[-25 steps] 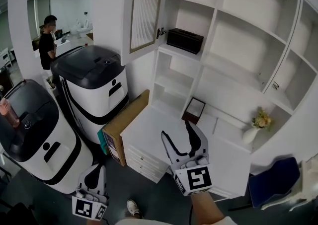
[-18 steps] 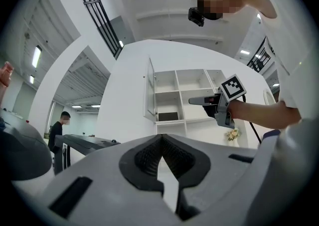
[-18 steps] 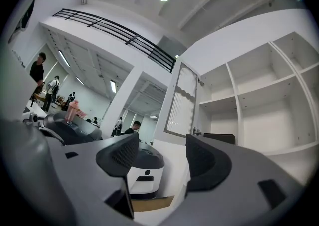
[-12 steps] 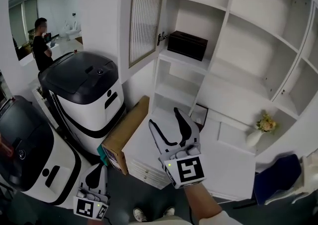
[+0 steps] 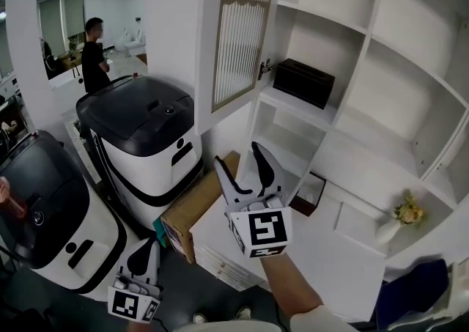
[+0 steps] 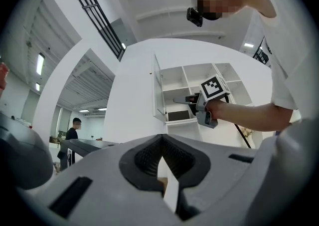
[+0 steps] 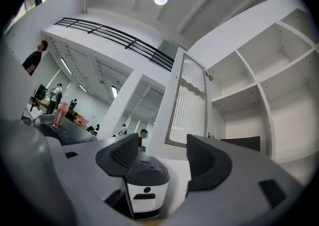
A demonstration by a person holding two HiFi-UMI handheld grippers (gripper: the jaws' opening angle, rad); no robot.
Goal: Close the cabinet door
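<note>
The white cabinet door (image 5: pixel 242 30) with a ribbed glass panel stands swung open, hinged at the left of the upper shelf. It also shows in the right gripper view (image 7: pixel 188 103) and, small, in the left gripper view (image 6: pixel 158 90). My right gripper (image 5: pixel 238 155) is raised below the door's lower edge, open and empty; in its own view (image 7: pixel 162 152) it points up at the door. My left gripper (image 5: pixel 149 248) hangs low at the bottom left with its jaws together, holding nothing (image 6: pixel 160 140). A black box (image 5: pixel 303 81) rests on the shelf behind the door.
Two big white machines with black lids (image 5: pixel 146 140) (image 5: pixel 44 213) stand left. A cardboard box (image 5: pixel 194 209) leans against the low drawer unit (image 5: pixel 220 250). A framed picture (image 5: pixel 308 193) and a flower vase (image 5: pixel 401 217) sit on its top. A person (image 5: pixel 94 45) stands far back.
My right gripper has risen and shifted left, closer under the open door. The left gripper stays low at the bottom left. The door looks nearer and larger.
</note>
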